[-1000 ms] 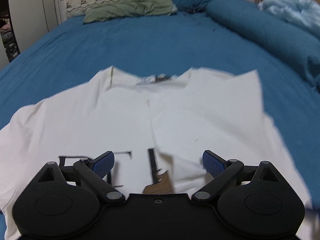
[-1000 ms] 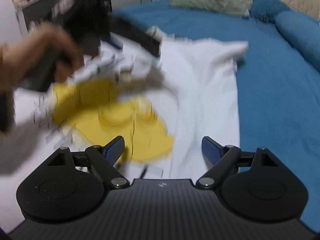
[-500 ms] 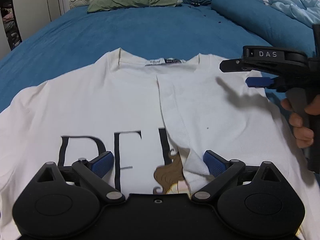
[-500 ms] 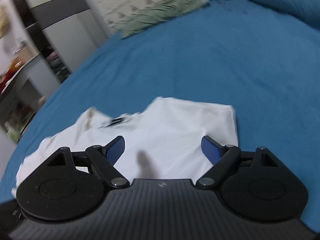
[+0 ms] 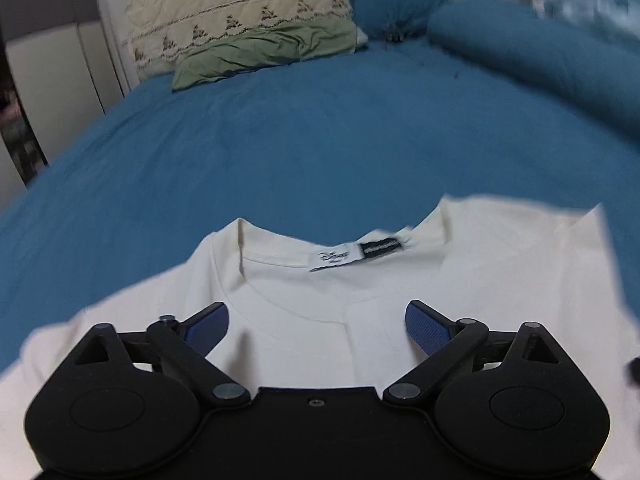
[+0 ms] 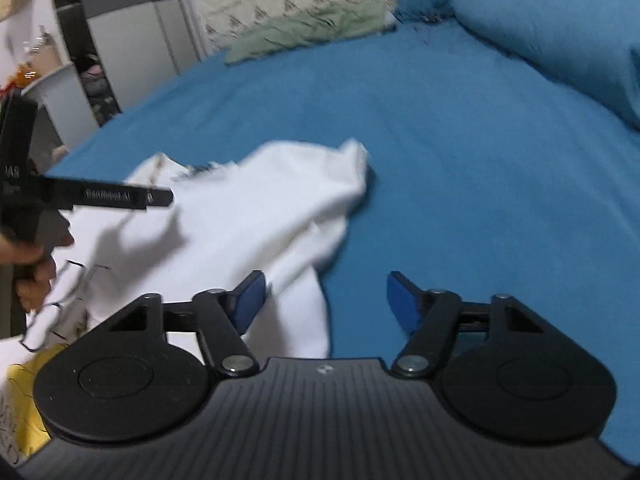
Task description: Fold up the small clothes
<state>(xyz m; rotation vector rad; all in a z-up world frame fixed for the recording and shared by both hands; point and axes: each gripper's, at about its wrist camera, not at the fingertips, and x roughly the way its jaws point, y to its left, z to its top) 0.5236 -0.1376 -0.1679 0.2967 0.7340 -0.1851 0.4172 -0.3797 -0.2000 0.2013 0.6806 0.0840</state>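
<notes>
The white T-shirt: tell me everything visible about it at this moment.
The white T-shirt looks like soft cotton and lies front up on the blue bedsheet, ribbed neckline towards the pillows. A white brand label and a black one sit inside the collar. One side is folded over the chest, with black lettering and a yellow print partly showing. Neither gripper holds it.

The shirt (image 5: 400, 292) runs under the gripper body and off the bottom edge; its small neck label (image 5: 360, 254) blurs unreadably.

Closing right gripper (image 6: 325, 300) over white T-shirt's (image 6: 256, 216) edge, blue bedsheet (image 6: 460, 184)
</notes>
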